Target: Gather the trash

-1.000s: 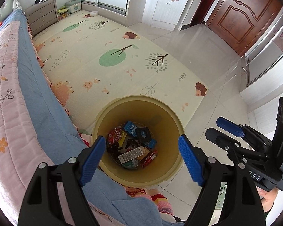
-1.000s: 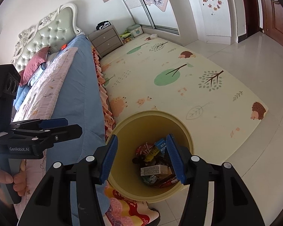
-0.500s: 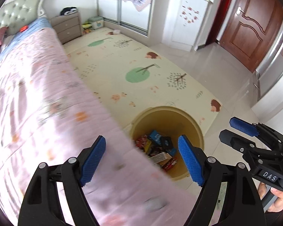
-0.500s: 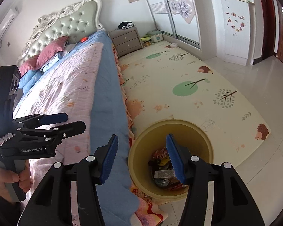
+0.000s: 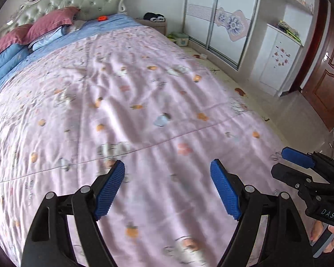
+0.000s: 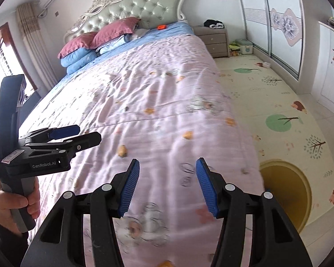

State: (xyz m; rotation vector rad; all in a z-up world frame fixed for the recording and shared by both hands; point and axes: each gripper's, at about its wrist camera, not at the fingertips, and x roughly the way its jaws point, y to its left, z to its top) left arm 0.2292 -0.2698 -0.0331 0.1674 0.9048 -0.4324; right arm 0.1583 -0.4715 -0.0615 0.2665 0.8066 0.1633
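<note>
2 empty tools [image 5: 167, 187] [image 6: 165, 183] over bed [image 5: 144, 102]

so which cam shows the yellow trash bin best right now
The right wrist view. The yellow trash bin shows there on the play mat beside the bed, its rim partly cut off by the quilt edge. The left wrist view shows none of it.

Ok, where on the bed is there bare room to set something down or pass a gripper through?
The pink printed quilt lies bare from both grippers up to the pillows. Crowded only at the head: maroon and blue pillows stacked by the tufted headboard, a small orange object beside them. The patterned floor mat is open between the bed and the yellow round bin.
</note>
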